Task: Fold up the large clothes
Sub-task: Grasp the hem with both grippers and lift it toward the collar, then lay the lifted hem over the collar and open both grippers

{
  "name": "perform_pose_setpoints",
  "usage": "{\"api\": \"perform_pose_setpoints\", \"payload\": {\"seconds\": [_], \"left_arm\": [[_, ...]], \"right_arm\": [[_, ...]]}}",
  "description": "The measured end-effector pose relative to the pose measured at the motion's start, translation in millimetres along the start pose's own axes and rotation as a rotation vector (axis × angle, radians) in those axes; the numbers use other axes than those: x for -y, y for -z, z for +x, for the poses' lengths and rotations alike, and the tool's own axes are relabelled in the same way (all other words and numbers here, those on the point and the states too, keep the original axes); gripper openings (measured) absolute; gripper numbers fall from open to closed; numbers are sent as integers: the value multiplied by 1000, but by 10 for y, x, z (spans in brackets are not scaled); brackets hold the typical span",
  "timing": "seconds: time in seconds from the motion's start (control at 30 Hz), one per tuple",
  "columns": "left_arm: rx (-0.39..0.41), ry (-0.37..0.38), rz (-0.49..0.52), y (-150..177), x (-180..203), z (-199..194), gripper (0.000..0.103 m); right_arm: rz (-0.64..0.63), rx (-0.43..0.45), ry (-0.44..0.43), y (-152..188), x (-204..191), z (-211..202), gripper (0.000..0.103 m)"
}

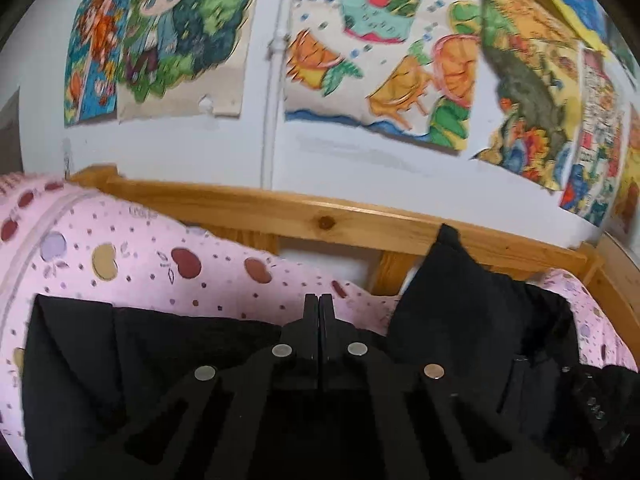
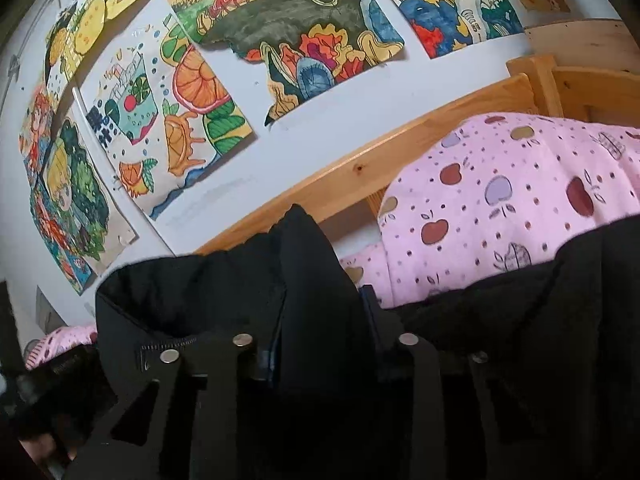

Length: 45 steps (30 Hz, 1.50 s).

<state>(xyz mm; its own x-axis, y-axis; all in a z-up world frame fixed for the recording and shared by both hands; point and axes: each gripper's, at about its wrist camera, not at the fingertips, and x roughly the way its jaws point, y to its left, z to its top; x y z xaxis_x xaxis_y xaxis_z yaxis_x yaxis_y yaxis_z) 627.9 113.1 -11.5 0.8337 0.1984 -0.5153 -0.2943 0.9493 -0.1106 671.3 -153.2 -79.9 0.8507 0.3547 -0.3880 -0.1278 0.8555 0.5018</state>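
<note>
Black jacket (image 1: 460, 312) spread over pink apple-print quilt (image 1: 140, 256), one corner peaked up toward wooden bed rail (image 1: 360, 216). Likely bulky, soft, limp; zipper seen in right view, so probably some weight and drag. Best hold judged at hem or collar edge, thick seam.

Left gripper (image 1: 319, 312): fingers clenched together, fabric between them not discernible. Right gripper (image 2: 320, 320): fingers grasping a raised fold of jacket.

Behind bed rail: white wall with children's paintings (image 2: 288, 40).
</note>
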Motion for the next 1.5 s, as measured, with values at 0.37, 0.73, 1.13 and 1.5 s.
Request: {"api": "perform_pose_setpoints", "payload": {"seconds": [0.37,0.73,1.13,1.5], "left_arm": [[-7,126,-42,-56,-179,-784,2],[23,212,17,-205,-289,-1574,4],[97,341,-36,-292,-224,-1979,29],[-161,333,299,198,332,-1453,29]], "right_arm": [[-253,3,-64,-174,-475,-1028,17],[-429,-29,-59,-96,-487,-1961,15],[-726,-107,28,338,-334,-2140,14],[-735,-148,-14,317,-330,-2132,19]]}}
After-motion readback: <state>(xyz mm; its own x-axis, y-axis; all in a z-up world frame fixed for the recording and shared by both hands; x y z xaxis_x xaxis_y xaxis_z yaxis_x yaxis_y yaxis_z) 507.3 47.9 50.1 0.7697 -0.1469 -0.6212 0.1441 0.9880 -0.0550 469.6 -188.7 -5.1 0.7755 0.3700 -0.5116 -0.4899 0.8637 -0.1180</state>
